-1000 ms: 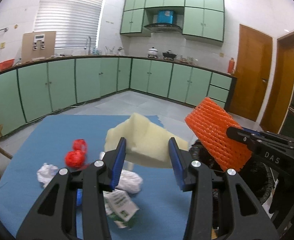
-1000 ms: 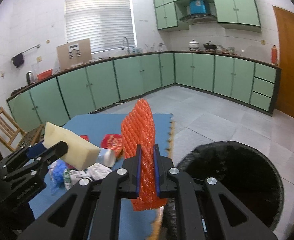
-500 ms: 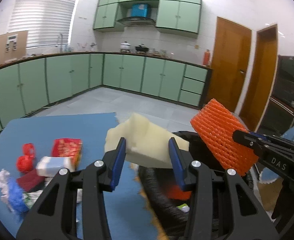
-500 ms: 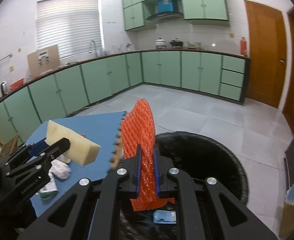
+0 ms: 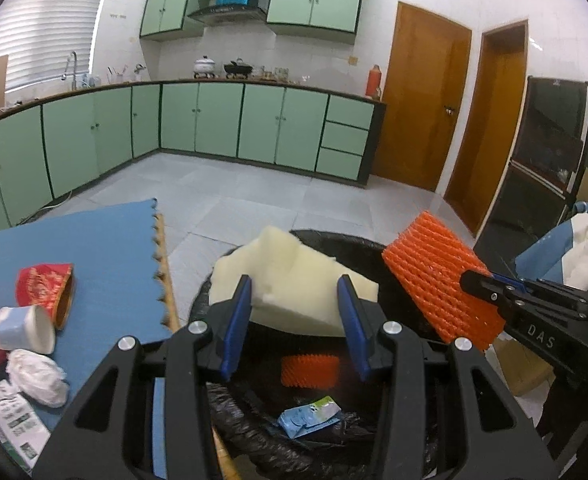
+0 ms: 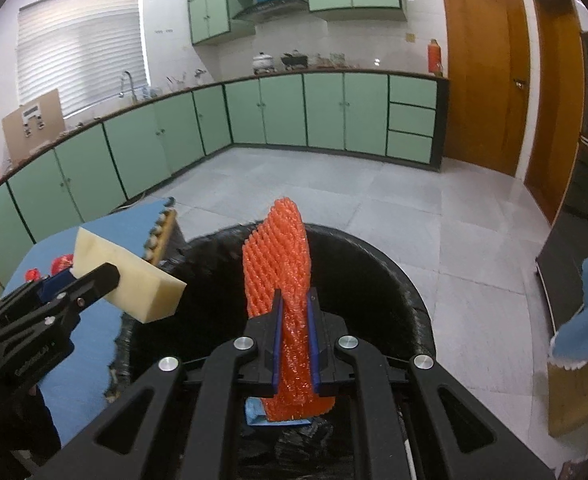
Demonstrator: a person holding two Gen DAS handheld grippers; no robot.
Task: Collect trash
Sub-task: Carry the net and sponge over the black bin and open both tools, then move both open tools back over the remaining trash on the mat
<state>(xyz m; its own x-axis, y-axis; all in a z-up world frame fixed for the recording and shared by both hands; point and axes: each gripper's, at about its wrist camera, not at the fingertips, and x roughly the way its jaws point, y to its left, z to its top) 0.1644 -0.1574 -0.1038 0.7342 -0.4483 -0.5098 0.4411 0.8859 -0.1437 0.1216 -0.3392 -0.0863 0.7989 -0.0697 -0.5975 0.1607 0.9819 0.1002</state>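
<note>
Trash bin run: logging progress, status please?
Left tongs shut on foam block. Right tongs shut on orange net sleeve. Both over black bin; nothing blocking.

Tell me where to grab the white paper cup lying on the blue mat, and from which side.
Grip the white paper cup across its middle, coming from above. It lies on its side, mouth toward the bin, so its round wall is exposed, though wrappers crowd its sides.
</note>
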